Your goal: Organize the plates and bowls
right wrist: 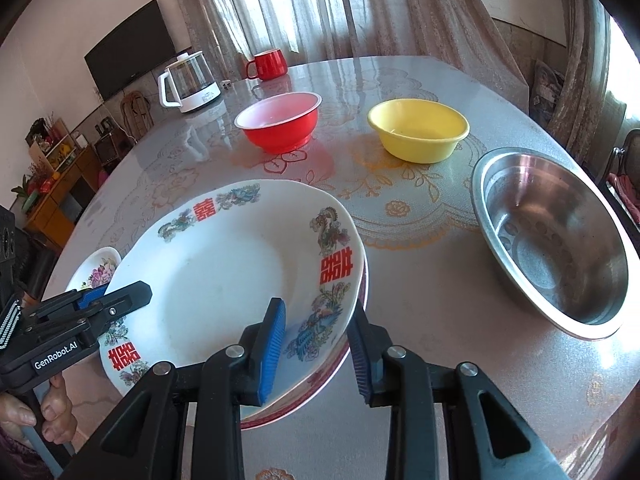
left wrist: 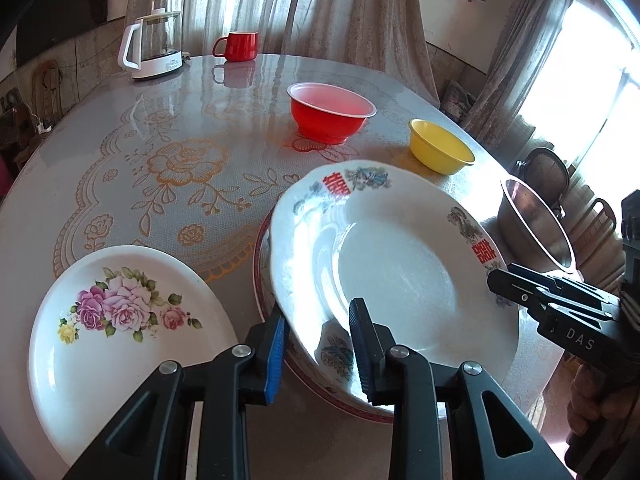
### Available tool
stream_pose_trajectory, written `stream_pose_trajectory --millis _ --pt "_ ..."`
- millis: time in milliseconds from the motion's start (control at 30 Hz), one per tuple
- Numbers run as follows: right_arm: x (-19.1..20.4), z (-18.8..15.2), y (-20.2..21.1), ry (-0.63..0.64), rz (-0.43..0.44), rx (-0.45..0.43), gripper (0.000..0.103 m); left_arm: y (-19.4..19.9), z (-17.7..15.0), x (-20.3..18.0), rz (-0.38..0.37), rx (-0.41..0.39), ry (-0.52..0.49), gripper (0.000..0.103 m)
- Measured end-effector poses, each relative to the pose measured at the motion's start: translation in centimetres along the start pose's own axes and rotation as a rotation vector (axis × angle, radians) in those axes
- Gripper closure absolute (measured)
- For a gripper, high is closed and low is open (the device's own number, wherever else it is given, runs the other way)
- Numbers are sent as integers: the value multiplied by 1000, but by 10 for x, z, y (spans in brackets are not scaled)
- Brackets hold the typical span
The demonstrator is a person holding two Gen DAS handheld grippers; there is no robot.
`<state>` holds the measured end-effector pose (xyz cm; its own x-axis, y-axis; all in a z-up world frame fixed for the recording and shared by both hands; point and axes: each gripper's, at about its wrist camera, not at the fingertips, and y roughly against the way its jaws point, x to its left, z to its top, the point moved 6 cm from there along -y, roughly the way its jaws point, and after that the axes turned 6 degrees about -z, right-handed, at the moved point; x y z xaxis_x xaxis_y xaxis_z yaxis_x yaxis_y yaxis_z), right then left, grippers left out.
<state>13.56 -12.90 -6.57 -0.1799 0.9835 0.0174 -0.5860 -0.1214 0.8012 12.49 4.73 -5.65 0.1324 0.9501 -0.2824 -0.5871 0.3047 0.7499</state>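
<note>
A white plate with red characters and bird patterns (left wrist: 400, 264) (right wrist: 224, 276) is held tilted over a red-rimmed plate (left wrist: 259, 276) (right wrist: 320, 384) on the table. My left gripper (left wrist: 320, 344) (right wrist: 120, 294) is shut on its near left rim. On the opposite rim my right gripper (right wrist: 318, 340) (left wrist: 508, 292) is shut, one blue pad on the inside and the other finger under the edge. A rose-patterned plate (left wrist: 120, 340) (right wrist: 100, 268) lies flat to the left. Further back stand a red bowl (left wrist: 330, 118) (right wrist: 280, 124), a yellow bowl (left wrist: 440, 148) (right wrist: 418, 130) and a steel bowl (left wrist: 536, 228) (right wrist: 552, 240).
At the table's far side stand a glass kettle (left wrist: 154, 44) (right wrist: 192, 80) and a red mug (left wrist: 240, 46) (right wrist: 270, 65). The round table (left wrist: 160, 120) has a glossy flowered cover. Chairs stand past its right edge, curtains hang behind.
</note>
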Motion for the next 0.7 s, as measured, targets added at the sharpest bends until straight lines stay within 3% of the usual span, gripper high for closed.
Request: stream_pose_trajectory --millis 333,533,700 --pt "-9 -5 3 24 -14 -35 77 4 -2 -1 7 -9 3 72" --pt "3 -2 9 142 -106 -80 84 11 -1 3 8 -27 16 72" --pt "10 -2 8 171 -110 -81 84 14 -2 6 -2 -26 20 72"
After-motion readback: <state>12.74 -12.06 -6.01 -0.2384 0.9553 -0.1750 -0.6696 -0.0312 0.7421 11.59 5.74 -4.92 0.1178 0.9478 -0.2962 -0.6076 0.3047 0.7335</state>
